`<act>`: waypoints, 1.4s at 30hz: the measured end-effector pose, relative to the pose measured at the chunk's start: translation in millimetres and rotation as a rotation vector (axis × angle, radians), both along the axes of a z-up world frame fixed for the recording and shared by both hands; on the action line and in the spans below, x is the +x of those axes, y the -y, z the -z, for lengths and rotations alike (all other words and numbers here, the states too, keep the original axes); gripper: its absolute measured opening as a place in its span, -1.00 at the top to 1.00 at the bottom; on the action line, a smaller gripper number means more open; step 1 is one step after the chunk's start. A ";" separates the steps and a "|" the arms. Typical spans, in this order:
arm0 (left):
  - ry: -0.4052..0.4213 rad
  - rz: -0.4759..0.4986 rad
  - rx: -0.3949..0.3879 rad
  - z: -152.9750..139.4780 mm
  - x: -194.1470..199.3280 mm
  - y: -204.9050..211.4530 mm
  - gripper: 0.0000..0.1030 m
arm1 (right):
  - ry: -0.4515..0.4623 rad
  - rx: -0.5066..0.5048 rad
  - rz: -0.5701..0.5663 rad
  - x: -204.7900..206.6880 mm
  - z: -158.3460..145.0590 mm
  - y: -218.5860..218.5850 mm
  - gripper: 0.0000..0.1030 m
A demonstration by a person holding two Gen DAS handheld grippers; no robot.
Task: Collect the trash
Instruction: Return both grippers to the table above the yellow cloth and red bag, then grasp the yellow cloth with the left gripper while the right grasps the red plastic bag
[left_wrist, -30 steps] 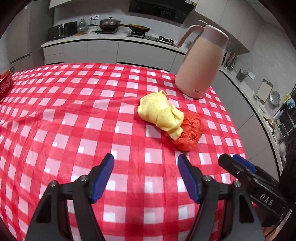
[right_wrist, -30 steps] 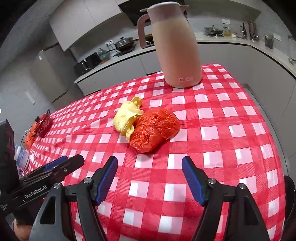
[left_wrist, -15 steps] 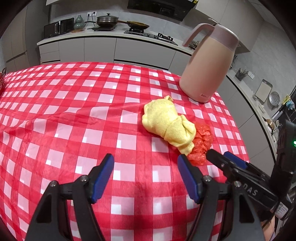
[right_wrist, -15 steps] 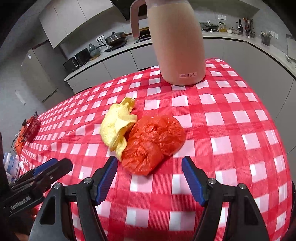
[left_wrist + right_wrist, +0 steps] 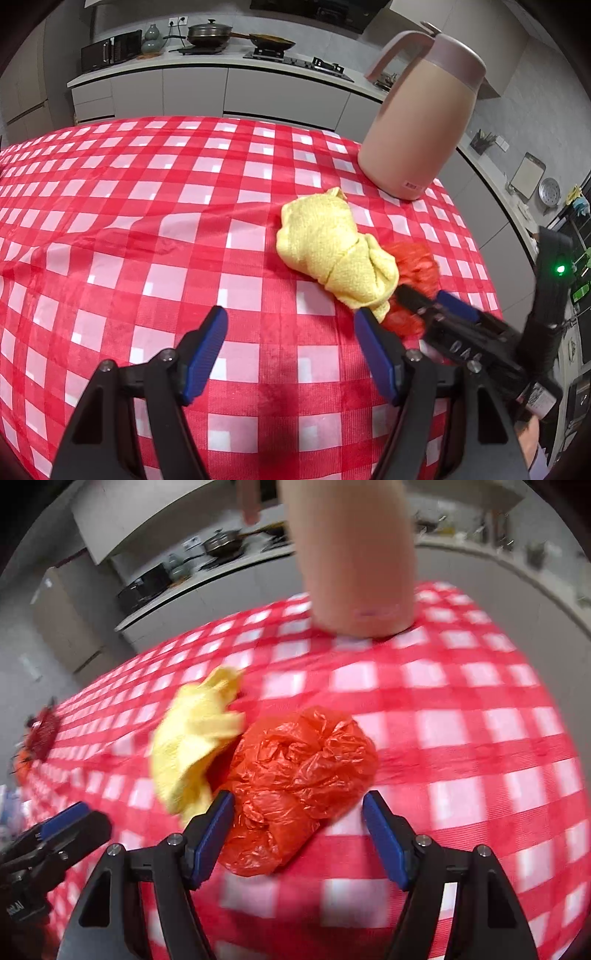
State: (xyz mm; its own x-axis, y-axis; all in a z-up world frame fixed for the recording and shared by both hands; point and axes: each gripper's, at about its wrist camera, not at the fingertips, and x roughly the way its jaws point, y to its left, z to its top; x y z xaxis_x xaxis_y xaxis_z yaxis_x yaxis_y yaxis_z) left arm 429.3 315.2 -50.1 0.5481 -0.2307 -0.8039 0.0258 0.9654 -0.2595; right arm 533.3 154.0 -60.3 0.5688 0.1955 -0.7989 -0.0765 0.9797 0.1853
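A crumpled red plastic bag [image 5: 295, 775] lies on the red-and-white checked tablecloth [image 5: 461, 738], touching a crumpled yellow cloth [image 5: 192, 746] on its left. My right gripper [image 5: 299, 827] is open, its jaws on either side of the bag's near end. In the left wrist view the yellow cloth [image 5: 332, 251] lies ahead and to the right, with the red bag [image 5: 417, 269] partly hidden behind it. My left gripper [image 5: 291, 343] is open and empty above the tablecloth. The right gripper [image 5: 432, 306] reaches into the bag from the right.
A tall pink thermos jug [image 5: 417, 122] stands on the table behind the bag and also shows in the right wrist view [image 5: 354, 554]. A red object [image 5: 40, 731] sits at the far left table edge. Kitchen counters with a stove [image 5: 266, 48] run behind.
My right gripper has moved forward until its open jaws straddle the red bag. My left gripper has moved closer to the yellow cloth. The bag and cloth have stayed in place.
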 end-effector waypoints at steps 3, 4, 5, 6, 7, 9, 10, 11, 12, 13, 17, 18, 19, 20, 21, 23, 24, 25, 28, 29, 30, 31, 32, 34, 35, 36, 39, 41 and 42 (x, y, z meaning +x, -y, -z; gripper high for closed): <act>-0.006 0.020 -0.002 1.7 2.3 7.1 -0.41 | 0.009 -0.003 0.038 0.6 -3.3 17.9 -0.43; -0.006 0.030 -0.002 1.8 3.2 10.8 -0.41 | 0.009 -0.003 0.052 0.6 -4.0 25.2 -0.43; -0.006 0.037 -0.002 1.8 4.2 13.6 -0.41 | 0.013 -0.005 0.067 -0.1 -4.6 32.2 -0.43; -0.006 0.047 -0.002 2.2 5.6 17.9 -0.41 | 0.015 0.000 0.080 -1.0 -5.2 37.9 -0.43; -0.008 0.053 -0.002 2.8 7.1 20.6 -0.41 | 0.014 0.006 0.092 -1.6 -5.5 42.8 -0.43; -0.013 0.067 -0.005 3.9 11.2 26.8 -0.41 | 0.016 0.012 0.113 -2.8 -7.8 51.8 -0.43; -0.013 0.073 -0.004 4.1 13.7 30.1 -0.41 | 0.020 0.009 0.118 -4.1 -9.3 53.6 -0.43; -0.012 0.081 0.000 4.6 16.5 34.0 -0.41 | 0.025 0.004 0.121 -5.6 -10.6 54.2 -0.43; -0.012 0.086 0.001 5.0 18.2 36.5 -0.41 | 0.030 -0.003 0.125 -6.7 -12.5 55.3 -0.43; -0.013 0.093 0.000 5.7 20.6 39.6 -0.41 | 0.034 -0.005 0.129 -7.5 -13.7 56.7 -0.43; -0.016 0.102 0.002 8.3 29.1 48.5 -0.41 | 0.039 0.050 0.135 -10.0 -16.4 63.2 -0.43; -0.016 0.104 0.003 9.2 31.0 50.2 -0.41 | 0.043 0.060 0.129 -9.5 -17.3 62.0 -0.43; -0.016 0.104 0.006 9.9 32.8 51.5 -0.41 | 0.042 0.063 0.120 -7.6 -17.1 59.7 -0.43; -0.015 0.101 0.010 10.6 34.7 52.3 -0.41 | 0.035 0.067 0.110 -4.5 -15.8 56.9 -0.43; -0.014 0.098 0.012 10.8 36.3 52.8 -0.41 | 0.028 0.075 0.104 -1.5 -14.3 54.5 -0.43; -0.009 0.084 0.017 11.5 41.3 52.0 -0.41 | 0.016 0.094 0.090 5.7 -11.3 49.5 -0.43; -0.008 0.081 0.018 12.3 43.7 51.8 -0.41 | 0.017 0.095 0.087 7.6 -10.7 47.2 -0.43; -0.009 0.078 0.020 13.7 47.0 51.8 -0.41 | 0.019 0.088 0.083 11.1 -10.0 45.1 -0.43; -0.014 0.070 0.020 19.1 56.5 51.2 -0.41 | -0.001 0.052 0.077 22.1 -3.5 40.9 -0.43; -0.014 0.069 0.022 20.6 58.4 51.6 -0.41 | -0.007 0.049 0.076 23.6 -1.4 41.4 -0.43; -0.016 0.065 0.022 22.7 61.5 51.5 -0.41 | -0.012 0.045 0.078 25.1 1.0 42.0 -0.43; -0.018 0.063 0.020 24.5 64.1 51.2 -0.41 | -0.011 0.042 0.083 25.7 2.0 42.8 -0.43; -0.020 0.059 0.018 26.5 66.9 50.8 -0.41 | -0.007 0.037 0.088 25.7 2.4 44.1 -0.42; -0.026 0.058 0.019 29.7 70.5 50.9 -0.41 | 0.004 0.018 0.096 26.2 2.1 46.3 -0.32; -0.031 0.057 0.020 32.3 72.7 50.5 -0.41 | 0.004 0.018 0.100 27.2 2.3 48.3 -0.32; -0.038 0.057 0.018 34.2 73.8 50.2 -0.41 | 0.006 0.018 0.107 27.7 2.2 50.0 -0.32; -0.032 0.059 0.026 36.9 74.3 50.7 -0.41 | -0.004 0.015 0.106 31.7 4.6 50.5 -0.32; -0.023 0.065 0.035 37.4 74.3 52.2 -0.41 | -0.006 0.012 0.100 34.3 7.3 47.6 -0.32; -0.020 0.067 0.044 37.9 73.8 53.1 -0.41 | -0.008 0.008 0.097 35.1 7.9 46.1 -0.32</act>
